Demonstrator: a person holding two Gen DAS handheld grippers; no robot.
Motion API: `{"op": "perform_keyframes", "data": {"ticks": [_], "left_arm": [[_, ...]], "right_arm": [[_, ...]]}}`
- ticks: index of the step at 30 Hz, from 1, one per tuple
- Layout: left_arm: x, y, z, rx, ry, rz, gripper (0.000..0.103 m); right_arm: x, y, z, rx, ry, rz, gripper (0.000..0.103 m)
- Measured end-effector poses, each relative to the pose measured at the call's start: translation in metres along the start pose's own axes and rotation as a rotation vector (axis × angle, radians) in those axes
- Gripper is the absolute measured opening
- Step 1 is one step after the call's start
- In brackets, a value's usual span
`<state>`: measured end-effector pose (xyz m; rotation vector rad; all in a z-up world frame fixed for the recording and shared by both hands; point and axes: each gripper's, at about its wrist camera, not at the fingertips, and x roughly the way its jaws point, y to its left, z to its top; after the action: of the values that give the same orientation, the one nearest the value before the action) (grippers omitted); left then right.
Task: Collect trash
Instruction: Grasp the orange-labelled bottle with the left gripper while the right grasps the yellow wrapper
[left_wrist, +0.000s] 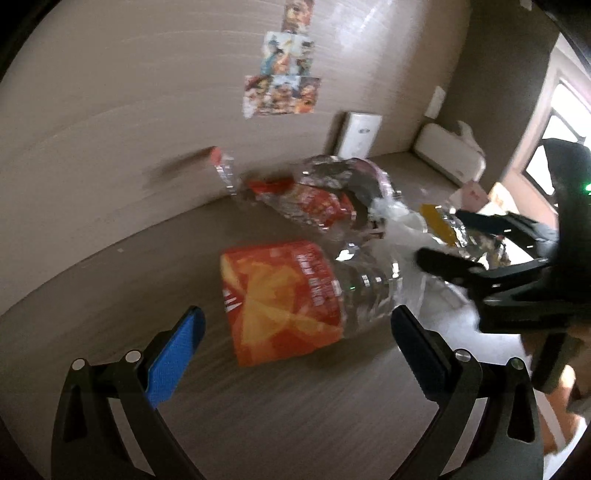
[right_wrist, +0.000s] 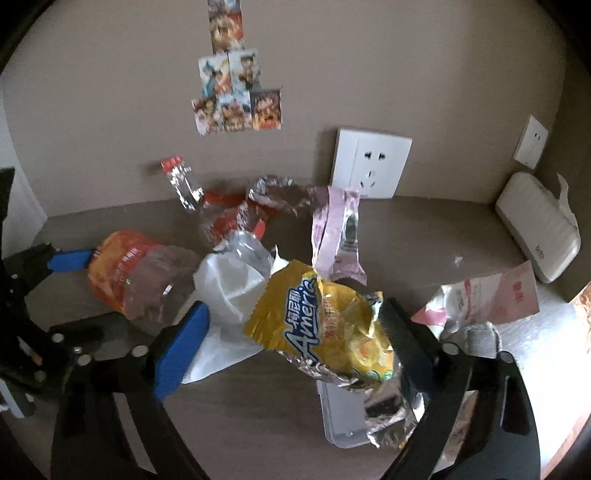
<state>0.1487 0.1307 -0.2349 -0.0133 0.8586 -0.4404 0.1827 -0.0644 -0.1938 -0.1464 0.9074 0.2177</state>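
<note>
A crushed clear bottle with an orange label (left_wrist: 280, 295) lies on its side on the brown table (left_wrist: 295, 413). My left gripper (left_wrist: 295, 328) is open, one finger on each side of the bottle's labelled end, and neither pad touches it. The right wrist view shows the same bottle (right_wrist: 125, 269) and left gripper (right_wrist: 109, 286). A yellow snack wrapper (right_wrist: 321, 328) with silver lining lies between the fingers of my open right gripper (right_wrist: 293, 325). It rests against the right finger and clear of the blue left pad (right_wrist: 181, 350). The right gripper (left_wrist: 456, 240) also shows in the left wrist view.
A red and silver wrapper (right_wrist: 229, 214), a pink wrapper (right_wrist: 336, 236), crumpled white plastic (right_wrist: 229, 288), a white flat box (right_wrist: 343, 417) and a pink-white packet (right_wrist: 498, 295) lie around. A white device (right_wrist: 535, 236) and a wall socket (right_wrist: 369, 166) stand at the back.
</note>
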Motion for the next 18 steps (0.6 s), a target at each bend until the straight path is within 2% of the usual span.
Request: {"op": "perform_keyframes", "data": {"ticks": [4,7,9,11,12,14,16,18], "left_arm": [[0.004,-0.005,0.001,0.012,0.008,-0.066,0.098],[0.007,-0.013,-0.002,0.047,0.007,-0.079,0.096],[0.011,-0.017,-0.001,0.060,0.012,-0.086,0.089],[0.017,-0.018,-0.001,0.074,0.018,-0.090,0.078],[0.020,-0.017,0.000,0.073,0.023,-0.092,0.074],[0.025,-0.016,0.003,0.068,0.028,-0.105,0.049],[0.028,-0.014,0.006,0.059,0.032,-0.125,0.038],[0.030,-0.015,0.009,0.069,0.025,-0.134,0.037]], "right_arm": [[0.003,0.003,-0.001,-0.027,-0.004,0.000,0.079],[0.004,0.006,-0.002,-0.051,-0.003,-0.003,0.073],[0.006,0.008,-0.004,-0.065,-0.001,-0.009,0.070],[0.008,0.009,-0.005,-0.068,-0.004,-0.014,0.066],[0.009,0.008,-0.005,-0.065,-0.003,-0.010,0.061],[0.009,0.008,-0.006,-0.061,-0.003,-0.007,0.042],[0.009,0.008,-0.008,-0.062,-0.003,0.007,0.029],[0.010,0.010,-0.009,-0.072,-0.010,-0.008,0.027]]}}
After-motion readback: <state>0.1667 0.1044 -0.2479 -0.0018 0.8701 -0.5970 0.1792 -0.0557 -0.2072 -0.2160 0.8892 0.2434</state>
